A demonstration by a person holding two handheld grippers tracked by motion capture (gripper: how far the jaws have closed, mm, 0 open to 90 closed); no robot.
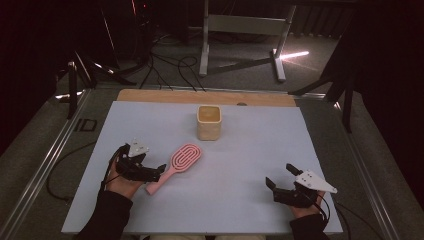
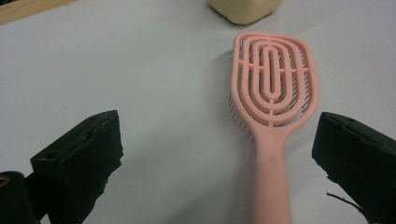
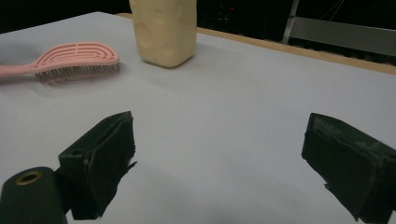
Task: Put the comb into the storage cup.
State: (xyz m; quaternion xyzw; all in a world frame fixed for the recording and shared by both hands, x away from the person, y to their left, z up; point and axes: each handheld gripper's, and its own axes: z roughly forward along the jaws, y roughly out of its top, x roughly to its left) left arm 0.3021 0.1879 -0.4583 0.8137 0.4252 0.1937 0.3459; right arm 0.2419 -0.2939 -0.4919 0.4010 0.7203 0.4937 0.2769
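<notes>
Presently, the pink hairbrush (image 1: pixel 176 165) lies flat on the white table (image 1: pixel 240 200), bristles down, on the near left side of the cream cup (image 1: pixel 208 122) and apart from it. Its head points toward the cup; its handle runs back toward the person's left hand.

The left tool (image 1: pixel 150 172) sits at the handle end of the hairbrush. In the left gripper view its jaws stand wide apart, with the handle (image 2: pixel 271 186) passing between them, nearer one jaw. Neither jaw presses on the handle there; whether one brushes it cannot be told. The tool has hold of nothing.

The right tool (image 1: pixel 281 181) rests low over the table, well to the near right of the cup and far from the hairbrush. Its jaws are likewise spread wide and empty, with bare table between them in the right gripper view.

The cup stands upright toward the far middle of the table. From the high view its inside looks empty, though the light is poor.

Assessment: the work appears to be at its opening stage. The left tool is lined up on the handle, but the grasp is not yet made. Closing, lifting and carrying the hairbrush, probably to the cup, remain outstanding.
</notes>
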